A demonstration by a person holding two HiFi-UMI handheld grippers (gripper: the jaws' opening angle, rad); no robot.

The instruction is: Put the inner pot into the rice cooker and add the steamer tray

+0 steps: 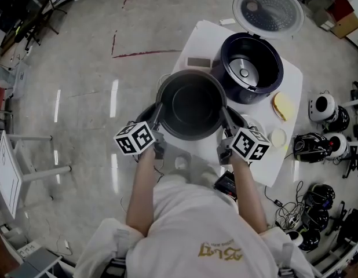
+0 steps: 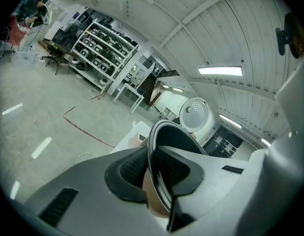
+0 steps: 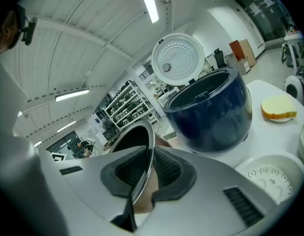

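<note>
Fingers (image 1: 157,116) of the left gripper (image 1: 159,111) and right gripper (image 1: 226,118) are clamping the pot (image 1: 192,104) at nine and three o'clock of its rim in the head view, above the table (image 1: 290,91). The open cooker (image 1: 251,59) is sitting at one o'clock, nearer the right gripper. In the left gripper view, pads (image 2: 134,168) are pinching the pot's edge. In the right gripper view, pads (image 3: 167,170) are gripping likewise, with the cooker (image 3: 211,112) lying ahead at one o'clock.

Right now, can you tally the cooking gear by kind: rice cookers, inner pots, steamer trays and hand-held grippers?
Rice cooker: 1
Inner pot: 1
Steamer tray: 1
Hand-held grippers: 2 (left hand-held gripper, right hand-held gripper)
Total: 5
</note>
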